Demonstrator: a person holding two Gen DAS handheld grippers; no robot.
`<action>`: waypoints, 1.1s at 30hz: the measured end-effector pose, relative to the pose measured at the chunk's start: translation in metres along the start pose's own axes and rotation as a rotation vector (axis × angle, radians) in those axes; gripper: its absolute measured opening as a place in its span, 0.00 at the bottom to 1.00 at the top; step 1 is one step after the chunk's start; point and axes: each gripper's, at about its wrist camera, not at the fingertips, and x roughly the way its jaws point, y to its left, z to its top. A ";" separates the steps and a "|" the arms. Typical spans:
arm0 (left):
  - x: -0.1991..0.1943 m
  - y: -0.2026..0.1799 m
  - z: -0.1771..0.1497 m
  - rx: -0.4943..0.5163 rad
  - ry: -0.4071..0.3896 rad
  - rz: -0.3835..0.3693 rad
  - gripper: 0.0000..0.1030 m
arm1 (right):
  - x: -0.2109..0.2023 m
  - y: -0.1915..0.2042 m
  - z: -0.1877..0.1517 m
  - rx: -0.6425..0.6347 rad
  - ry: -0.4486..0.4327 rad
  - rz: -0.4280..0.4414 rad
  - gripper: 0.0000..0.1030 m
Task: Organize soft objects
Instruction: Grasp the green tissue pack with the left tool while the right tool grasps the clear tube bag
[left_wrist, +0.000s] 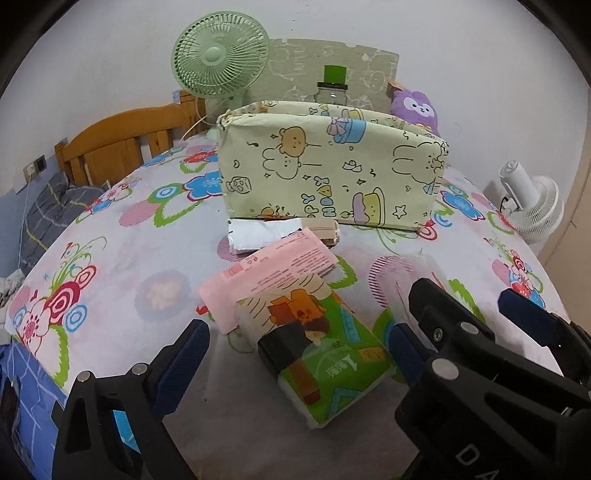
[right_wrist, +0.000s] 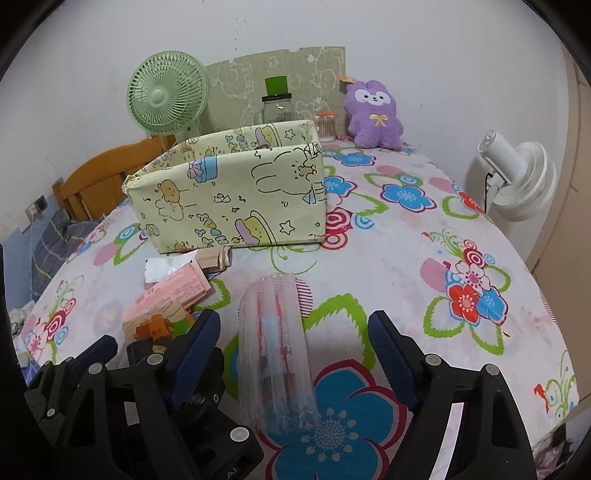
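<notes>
A green fan stands at the back left by the wooden headboard. A glass jar with a green block above it rises behind the box, before patterned cardboard. A white fan sits off the bed's right edge.

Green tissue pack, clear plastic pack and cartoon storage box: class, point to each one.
green tissue pack (left_wrist: 325, 354), left wrist view, printed top face
clear plastic pack (right_wrist: 275, 354), right wrist view, middle of wrapper
cartoon storage box (right_wrist: 229, 199), right wrist view, front wall
</notes>
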 end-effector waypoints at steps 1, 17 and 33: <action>0.001 0.000 0.000 0.002 0.004 -0.005 0.94 | 0.001 0.000 0.000 0.002 0.003 0.003 0.78; 0.008 -0.001 0.001 0.057 0.026 -0.015 0.72 | 0.015 0.001 -0.003 0.023 0.069 0.063 0.60; 0.007 0.002 0.004 0.101 0.027 -0.053 0.67 | 0.017 0.008 -0.004 0.037 0.083 0.103 0.21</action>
